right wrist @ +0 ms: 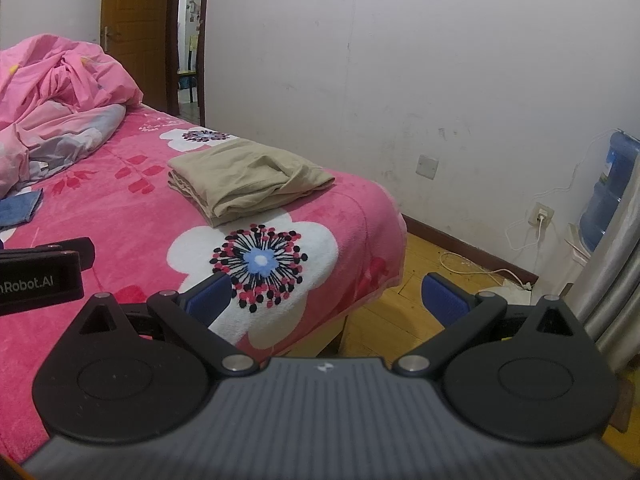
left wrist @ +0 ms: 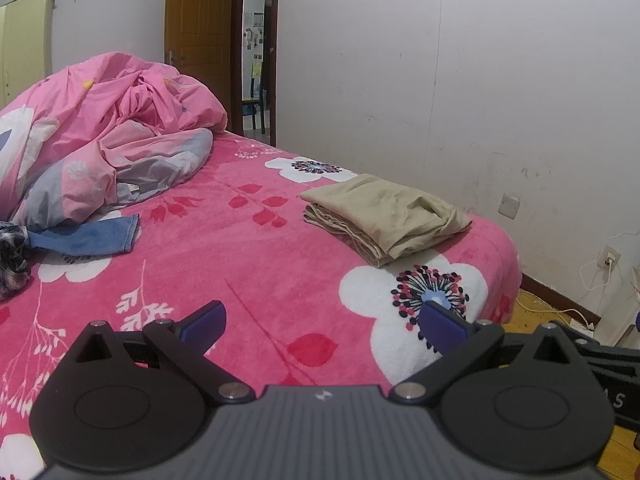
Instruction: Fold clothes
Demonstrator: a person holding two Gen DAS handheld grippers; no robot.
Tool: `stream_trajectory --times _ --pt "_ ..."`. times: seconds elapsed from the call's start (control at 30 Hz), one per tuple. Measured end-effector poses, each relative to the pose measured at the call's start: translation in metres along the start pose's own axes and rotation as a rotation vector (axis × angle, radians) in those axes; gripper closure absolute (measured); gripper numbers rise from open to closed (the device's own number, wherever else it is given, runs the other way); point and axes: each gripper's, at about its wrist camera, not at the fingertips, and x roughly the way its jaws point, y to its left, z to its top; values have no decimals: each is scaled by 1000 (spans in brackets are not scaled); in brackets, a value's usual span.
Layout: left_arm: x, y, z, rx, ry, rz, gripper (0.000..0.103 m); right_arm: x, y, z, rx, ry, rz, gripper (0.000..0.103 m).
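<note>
Done: beige folded garment [left wrist: 386,216] rests near the bed's [left wrist: 248,264] wall-side edge.
Next: blue denim piece [left wrist: 86,238] lies far left, long axis left-right.
Nearer: left hand-held gripper [left wrist: 322,326], released, empty.
Right hand-held gripper [right wrist: 326,300]: released, empty, over the bed's corner.

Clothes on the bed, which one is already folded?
The beige garment near the bed's wall-side edge, a neat layered stack. The blue denim piece and checked garment lie loose and crumpled.

My left gripper [left wrist: 322,322] and right gripper [right wrist: 326,298] both hover level, fingers spread wide, nothing between them.
</note>
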Motion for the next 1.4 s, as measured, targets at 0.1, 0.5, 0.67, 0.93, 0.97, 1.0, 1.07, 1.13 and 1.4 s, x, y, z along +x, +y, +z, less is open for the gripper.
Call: stream_trajectory --times 0.1,0.5,0.67,0.93,0.97,1.0,1.07,1.13,1.4 --pt "-1 0 1 0 -3 1 0 0 0 0 -2 -4 -1 1" --pt "-3 1 3 -4 -8 6 0 -1 0 1 5 -9 0 1" --pt "-4 1 2 -2 -10 7 0 -2 0 0 7 -9 1 1" --pt "-6 2 2 -2 -11 4 0 -2 0 0 9 -10 3 1" --pt "-6 2 2 -2 -11 4 0 -2 0 0 8 -10 3 1" --pt "-6 3 2 -2 -13 3 0 -2 0 0 8 -10 3 1" --pt "-6 3 2 -5 -14 3 0 -2 0 0 8 -10 3 1" --pt "-6 3 2 -6 -14 4 0 -2 1 1 8 -10 3 1" --pt "-6 4 3 -5 -14 4 0 -3 1 1 9 -11 1 1"
